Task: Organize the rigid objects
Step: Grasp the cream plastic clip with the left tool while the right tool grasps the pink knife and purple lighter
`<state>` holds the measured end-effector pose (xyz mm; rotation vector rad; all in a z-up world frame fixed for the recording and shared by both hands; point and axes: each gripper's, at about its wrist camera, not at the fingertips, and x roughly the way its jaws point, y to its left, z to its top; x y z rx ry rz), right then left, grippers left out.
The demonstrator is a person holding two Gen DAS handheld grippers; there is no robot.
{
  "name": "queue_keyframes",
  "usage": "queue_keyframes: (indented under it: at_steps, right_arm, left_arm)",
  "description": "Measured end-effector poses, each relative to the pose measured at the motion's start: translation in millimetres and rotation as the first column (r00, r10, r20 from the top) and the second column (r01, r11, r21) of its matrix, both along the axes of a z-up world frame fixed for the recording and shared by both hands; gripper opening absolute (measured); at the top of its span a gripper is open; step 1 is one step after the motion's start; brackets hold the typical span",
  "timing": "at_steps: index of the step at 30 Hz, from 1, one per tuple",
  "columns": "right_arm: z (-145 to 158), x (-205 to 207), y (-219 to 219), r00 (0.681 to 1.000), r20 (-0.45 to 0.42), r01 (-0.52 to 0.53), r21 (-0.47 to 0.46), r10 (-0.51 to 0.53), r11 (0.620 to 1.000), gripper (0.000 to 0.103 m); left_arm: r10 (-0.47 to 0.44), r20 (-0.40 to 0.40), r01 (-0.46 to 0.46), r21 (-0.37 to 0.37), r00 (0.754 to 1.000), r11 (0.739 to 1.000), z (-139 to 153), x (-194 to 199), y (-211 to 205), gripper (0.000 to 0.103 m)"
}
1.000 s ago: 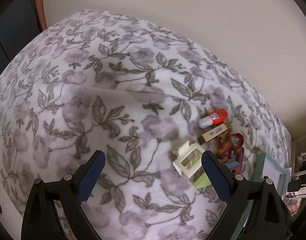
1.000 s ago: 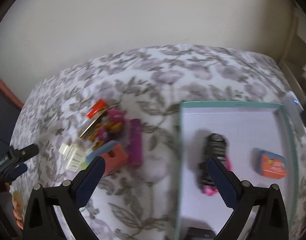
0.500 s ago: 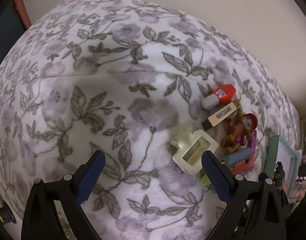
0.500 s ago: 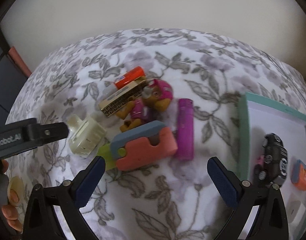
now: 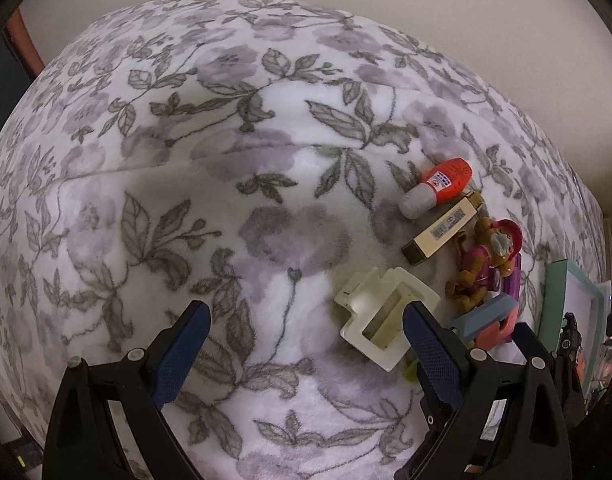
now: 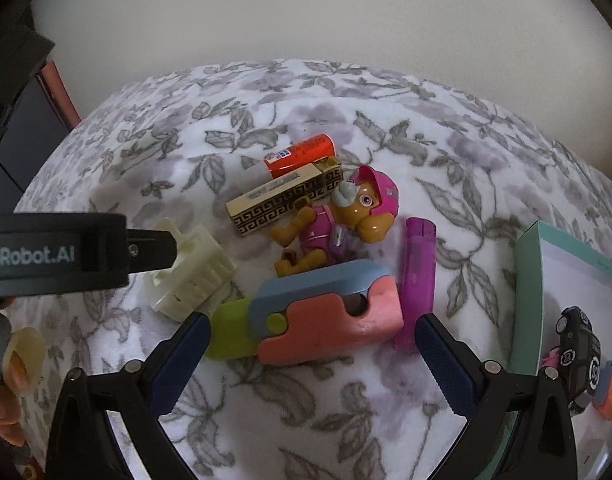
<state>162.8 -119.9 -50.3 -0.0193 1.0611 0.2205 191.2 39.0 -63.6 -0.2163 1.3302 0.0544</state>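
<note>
A pile of small objects lies on the floral blanket (image 5: 186, 184). It holds a cream hair claw clip (image 5: 380, 316) (image 6: 190, 270), an orange glue stick (image 5: 440, 188) (image 6: 298, 154), a gold patterned box (image 6: 284, 202) (image 5: 442, 230), a pink pup figure (image 6: 342, 220) (image 5: 486, 264), a purple lighter (image 6: 418, 276) and a coral, blue and green foam toy (image 6: 326, 320). My left gripper (image 5: 306, 344) is open, its right finger against the clip. My right gripper (image 6: 312, 356) is open just before the foam toy.
A teal-rimmed white tray (image 6: 526, 280) at the right holds a black toy car (image 6: 578, 352) and an orange item (image 6: 610, 396). A hand (image 6: 10, 380) holds the left gripper's body at the left edge. A plain wall stands behind the bed.
My right gripper swung left from the tray to the pile and came closer to the foam toy. My left gripper moved nearer to the claw clip.
</note>
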Motion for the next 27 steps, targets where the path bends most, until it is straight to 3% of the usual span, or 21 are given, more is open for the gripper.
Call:
queue_keyframes:
  at_steps: [8, 16, 25, 27]
  right_arm:
    - [-4, 5, -15, 0.996, -0.002, 0.088, 0.035, -0.088, 0.996, 0.102]
    - [-6, 4, -23, 0.993, -0.029, 0.115, 0.08, -0.113, 0.99, 0.089]
    - [-4, 3, -25, 0.993, -0.044, 0.112, 0.091, -0.109, 0.989, 0.084]
    - [-4, 3, -26, 0.993, -0.05, 0.113, 0.094, -0.108, 0.989, 0.084]
  left_arm:
    - [-0.048, -0.005, 0.047, -0.058, 0.999, 0.997, -6, 6, -16, 0.097]
    - [-0.069, -0.013, 0.068, -0.061, 0.998, 0.996, -14, 9, -31, 0.096]
    - [-0.086, -0.019, 0.085, -0.032, 0.996, 0.996, -25, 6, -48, 0.065]
    - [-0.08, -0.008, 0.08, -0.031, 0.997, 0.996, -24, 6, -49, 0.052]
